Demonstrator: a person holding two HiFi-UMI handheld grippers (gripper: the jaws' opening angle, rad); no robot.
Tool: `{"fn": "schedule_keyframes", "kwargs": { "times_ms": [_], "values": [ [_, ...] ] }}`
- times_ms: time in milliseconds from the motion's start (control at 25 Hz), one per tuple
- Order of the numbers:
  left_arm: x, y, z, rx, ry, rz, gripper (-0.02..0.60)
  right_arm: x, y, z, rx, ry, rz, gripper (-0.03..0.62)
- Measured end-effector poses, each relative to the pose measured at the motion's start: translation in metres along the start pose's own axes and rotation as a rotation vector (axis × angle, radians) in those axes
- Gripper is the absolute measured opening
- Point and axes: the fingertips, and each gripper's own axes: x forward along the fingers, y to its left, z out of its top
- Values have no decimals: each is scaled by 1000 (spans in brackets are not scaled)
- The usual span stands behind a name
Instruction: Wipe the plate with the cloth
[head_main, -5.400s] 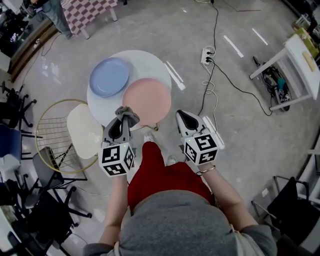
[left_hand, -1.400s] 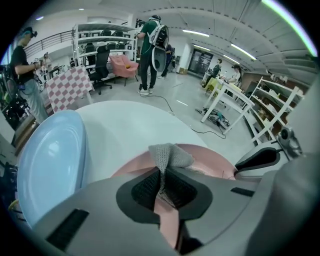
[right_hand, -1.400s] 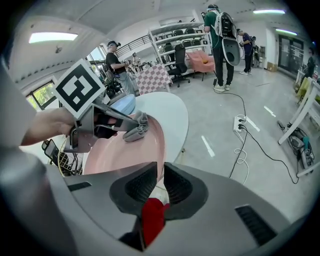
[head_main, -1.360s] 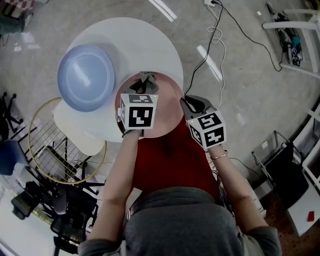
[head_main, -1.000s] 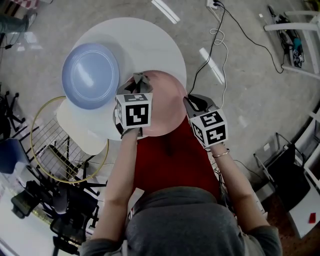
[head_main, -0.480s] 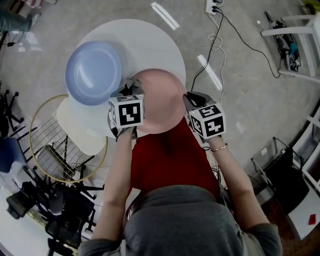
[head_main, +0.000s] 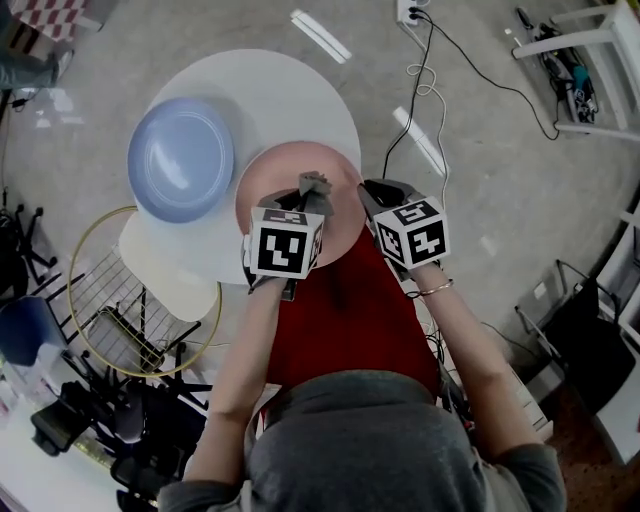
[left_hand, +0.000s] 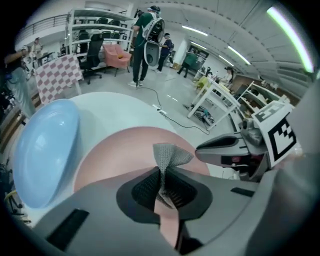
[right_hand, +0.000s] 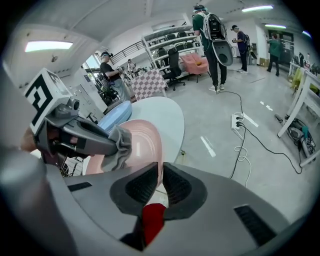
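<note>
A pale pink plate (head_main: 265, 185) sits at the near edge of a round white surface (head_main: 290, 95), partly overhanging it toward the person. It is directly ahead of both tools. The plate looks smooth, matte and evenly coloured. No crumbs, smears or wet streaks show in any view.

A small grey cloth (head_main: 313, 188) with a knitted texture stands bunched just beyond the left tool's tips, over the middle of the plate. The left tool (head_main: 305, 205) has its jaws closed tight on the cloth. A tuft fans out past the tips, and a fold hangs between the jaws. Whether the cloth is pressing on the plate or just above it cannot be told.

The right tool (head_main: 375, 195) is just to the right of the left one. Its jaws are narrowed on the plate's right rim, which runs into the gap between them. It appears to be steadying the plate.

Wiping seems to be under way, with the cloth at the centre. With no dirt visible, it is not possible to say how much of the plate is done. The rim areas to either side of the left tool probably remain.

Beyond and to the left of the left tool, a pale blue plate (head_main: 180, 158) lies on the same surface, just beside the pink one. Cables and a power strip (head_main: 410, 12) lie on the grey floor beyond the right tool.
</note>
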Motion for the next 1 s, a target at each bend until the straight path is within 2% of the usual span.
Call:
{"fn": "schedule_keyframes", "kwargs": {
  "times_ms": [200,520,600,800,1000],
  "values": [
    [24,-47,4,69,53,-92,37,-4,-3,7,23,-39,10,48],
    [51,-73,2,115,115,-142,37,-7,-4,11,-2,-47,9,44],
    [54,-74,-2,129,131,-135,37,-8,-4,10,-6,-45,10,44],
    [55,-62,-9,150,132,-60,37,-8,-1,9,-33,-37,12,44],
    [46,-41,-13,134,112,5,37,-8,0,8,-68,-19,2,44]
  ]
}}
